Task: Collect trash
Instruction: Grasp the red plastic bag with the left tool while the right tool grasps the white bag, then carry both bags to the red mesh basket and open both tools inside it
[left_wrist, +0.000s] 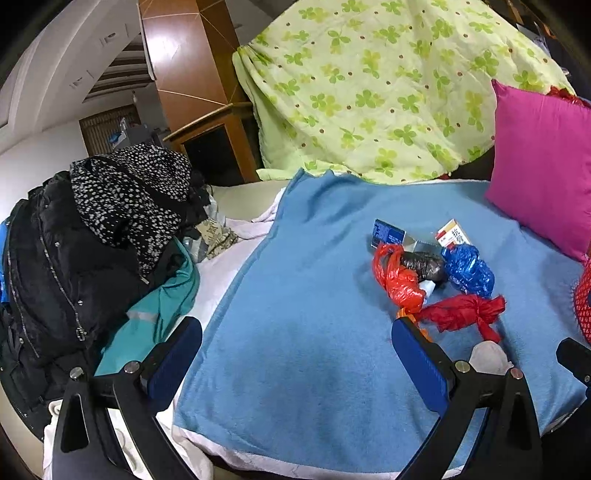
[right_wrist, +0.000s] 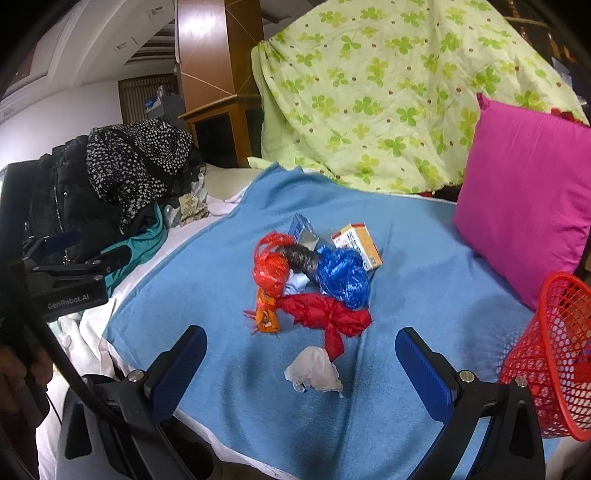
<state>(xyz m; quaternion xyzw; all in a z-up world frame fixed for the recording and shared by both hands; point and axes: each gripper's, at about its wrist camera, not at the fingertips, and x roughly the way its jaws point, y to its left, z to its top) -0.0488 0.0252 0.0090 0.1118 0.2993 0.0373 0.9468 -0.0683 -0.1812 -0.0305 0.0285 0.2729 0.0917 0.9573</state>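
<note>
A heap of trash lies on the blue blanket (right_wrist: 424, 295): a red knotted bag (right_wrist: 325, 314), a blue bag (right_wrist: 343, 277), an orange-red bag (right_wrist: 269, 271), a dark wrapper (right_wrist: 301, 256), an orange wrapper (right_wrist: 266, 314), two small boxes (right_wrist: 358, 243) and a crumpled white tissue (right_wrist: 314, 371). My right gripper (right_wrist: 301, 356) is open, hovering just short of the tissue. A red mesh basket (right_wrist: 557, 354) stands at its right. My left gripper (left_wrist: 295, 347) is open over bare blanket (left_wrist: 295, 295), left of the trash heap (left_wrist: 432, 273).
A pink pillow (right_wrist: 528, 206) leans at the right, with a green clover quilt (right_wrist: 388, 92) piled behind. Dark jackets and a spotted garment (left_wrist: 122, 192) are heaped at the left on the white sheet (left_wrist: 225, 266). A wooden cabinet (left_wrist: 207, 122) stands beyond.
</note>
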